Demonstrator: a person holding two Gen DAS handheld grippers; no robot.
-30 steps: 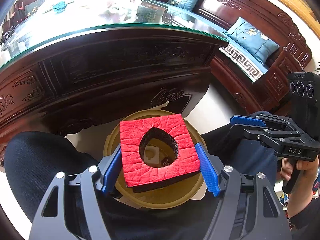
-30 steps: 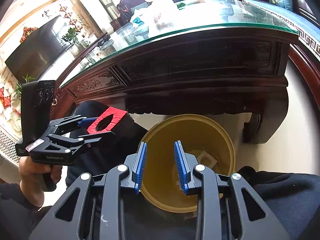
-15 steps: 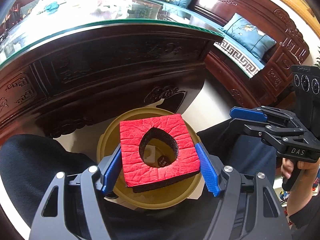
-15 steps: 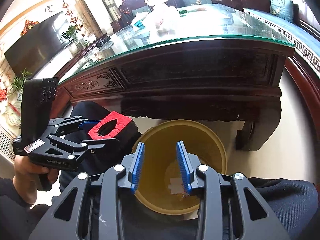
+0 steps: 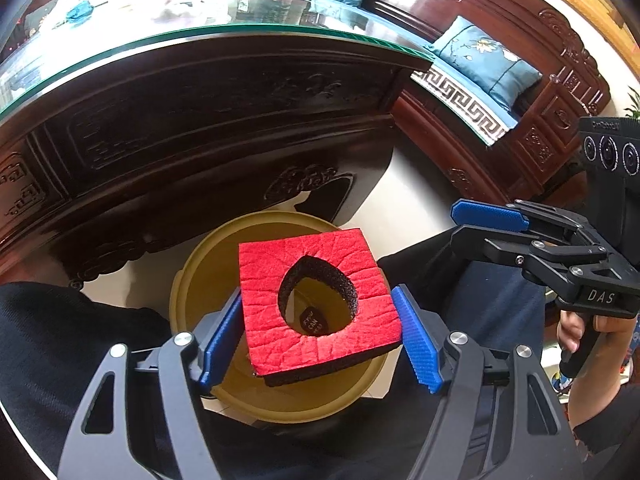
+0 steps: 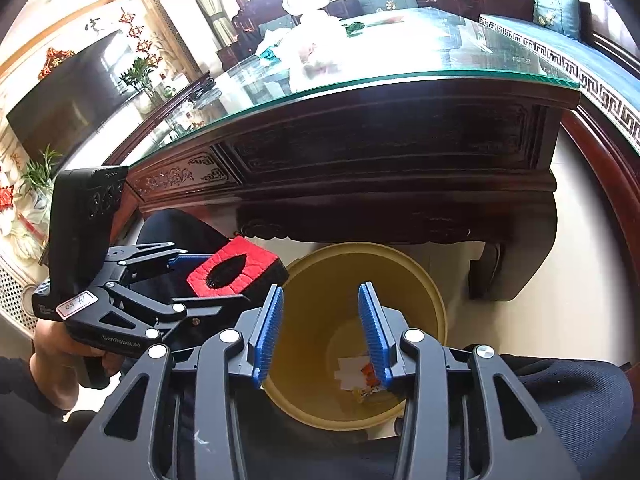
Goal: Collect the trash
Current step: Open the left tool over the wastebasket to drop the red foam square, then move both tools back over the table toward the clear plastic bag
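Note:
My left gripper (image 5: 320,336) is shut on a red-topped black foam square with a teardrop hole (image 5: 316,300) and holds it level right above the yellow trash bin (image 5: 192,280). The foam square also shows in the right wrist view (image 6: 236,268), at the bin's left rim. My right gripper (image 6: 320,332) is open and empty, hovering over the bin (image 6: 420,280). Paper scraps (image 6: 356,372) lie at the bin's bottom. The right gripper also shows in the left wrist view (image 5: 492,220), to the right of the bin.
A dark carved wooden table with a glass top (image 6: 400,140) stands just behind the bin, with white bags and clutter (image 6: 316,56) on it. A wooden sofa with blue cushions (image 5: 484,56) runs at the right. My dark-trousered legs flank the bin.
The left gripper has carried the foam square slightly rightward over the bin, and the right gripper's jaws have opened a little wider.

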